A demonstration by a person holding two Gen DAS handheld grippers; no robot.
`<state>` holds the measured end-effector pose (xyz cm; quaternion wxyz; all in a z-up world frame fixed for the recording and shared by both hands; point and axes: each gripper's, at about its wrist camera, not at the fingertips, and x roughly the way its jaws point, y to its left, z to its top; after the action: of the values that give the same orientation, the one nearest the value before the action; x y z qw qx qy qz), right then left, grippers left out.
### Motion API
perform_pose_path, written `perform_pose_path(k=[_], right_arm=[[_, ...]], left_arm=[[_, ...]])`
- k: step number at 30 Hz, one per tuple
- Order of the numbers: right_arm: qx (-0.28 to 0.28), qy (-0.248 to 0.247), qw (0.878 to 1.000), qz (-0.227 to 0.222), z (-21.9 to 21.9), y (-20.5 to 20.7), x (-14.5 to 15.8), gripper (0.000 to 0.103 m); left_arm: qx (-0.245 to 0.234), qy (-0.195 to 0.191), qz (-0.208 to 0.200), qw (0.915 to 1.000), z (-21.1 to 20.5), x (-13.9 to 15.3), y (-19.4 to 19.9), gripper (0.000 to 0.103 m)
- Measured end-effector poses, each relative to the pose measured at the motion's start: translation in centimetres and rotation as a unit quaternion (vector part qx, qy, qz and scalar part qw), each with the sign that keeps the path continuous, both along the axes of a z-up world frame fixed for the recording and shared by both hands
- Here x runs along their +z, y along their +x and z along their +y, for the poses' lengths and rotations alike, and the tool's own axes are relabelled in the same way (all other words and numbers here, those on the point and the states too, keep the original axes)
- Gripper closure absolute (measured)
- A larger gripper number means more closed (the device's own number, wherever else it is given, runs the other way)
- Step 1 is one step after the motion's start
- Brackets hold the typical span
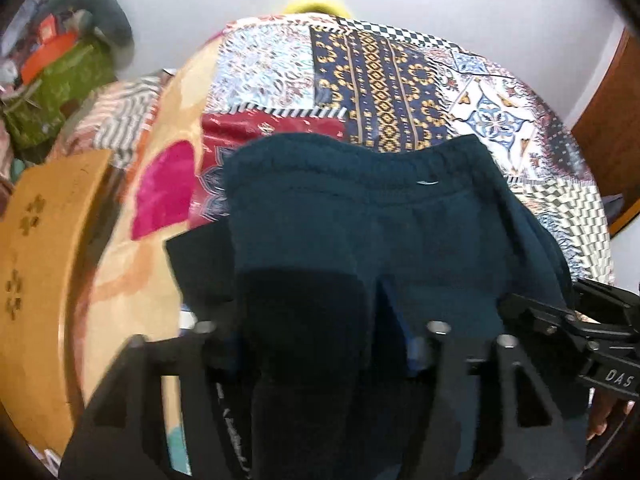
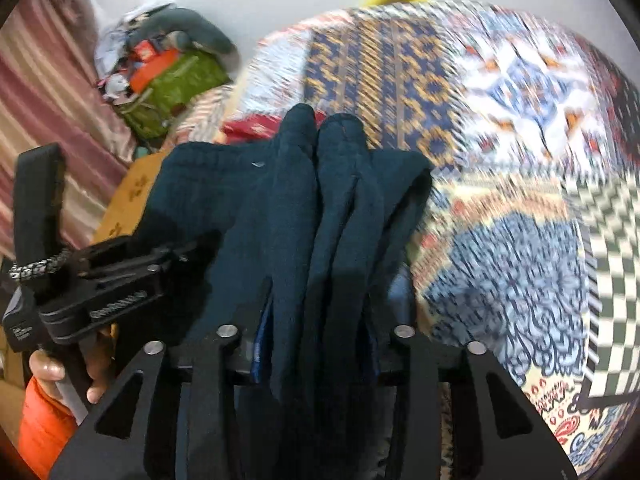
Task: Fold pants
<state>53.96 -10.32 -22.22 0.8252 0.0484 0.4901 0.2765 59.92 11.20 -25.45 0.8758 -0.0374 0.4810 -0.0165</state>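
Dark teal pants hang bunched above a patchwork bedspread. The elastic waistband faces away in the left wrist view. My left gripper is shut on the pants fabric, which covers its fingertips. In the right wrist view the pants drape over my right gripper, which is shut on a gathered fold. The other gripper shows at the right edge of the left wrist view and at the left of the right wrist view. Both views are blurred.
The patchwork bedspread fills the space ahead and right. A wooden board lies at the left. A cluttered pile with a green bag sits by the wall. A brown door is at the right. A yellow object is beyond the bed.
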Motion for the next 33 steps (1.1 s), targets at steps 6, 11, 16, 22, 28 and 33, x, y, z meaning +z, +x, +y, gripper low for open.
perform_pose_path(k=[6,11,16,22,28,33], right_arm=[[-0.016,0.017,1.000,-0.008,-3.3,-3.1,1.0,0.061],[-0.034,0.011,0.998,-0.051,-5.1,-6.1,4.2,0.061],[-0.028,0.020,0.990,-0.134,-6.1,-11.8,11.0,0.061],[-0.020,0.065,0.969,-0.236,-7.6,-21.2,19.3,0.061],[-0.022,0.094,0.939,-0.330,-8.0,-32.2,23.6,0.061],[-0.035,0.105,0.917,-0.382,-7.9,-38.9,25.2,0.061]], left_arm=[[0.008,0.016,0.009,0.9998,1.7,2.3,-3.0,0.036],[0.013,0.000,-0.029,0.9995,2.6,7.1,-8.4,0.036],[0.000,-0.025,-0.081,0.9964,2.1,13.7,-15.2,0.036],[-0.025,-0.001,-0.199,0.9797,-0.7,22.9,-26.5,0.036],[-0.036,0.031,-0.312,0.9488,-4.6,28.4,-38.7,0.036],[-0.028,0.038,-0.379,0.9240,-6.8,30.2,-47.4,0.035]])
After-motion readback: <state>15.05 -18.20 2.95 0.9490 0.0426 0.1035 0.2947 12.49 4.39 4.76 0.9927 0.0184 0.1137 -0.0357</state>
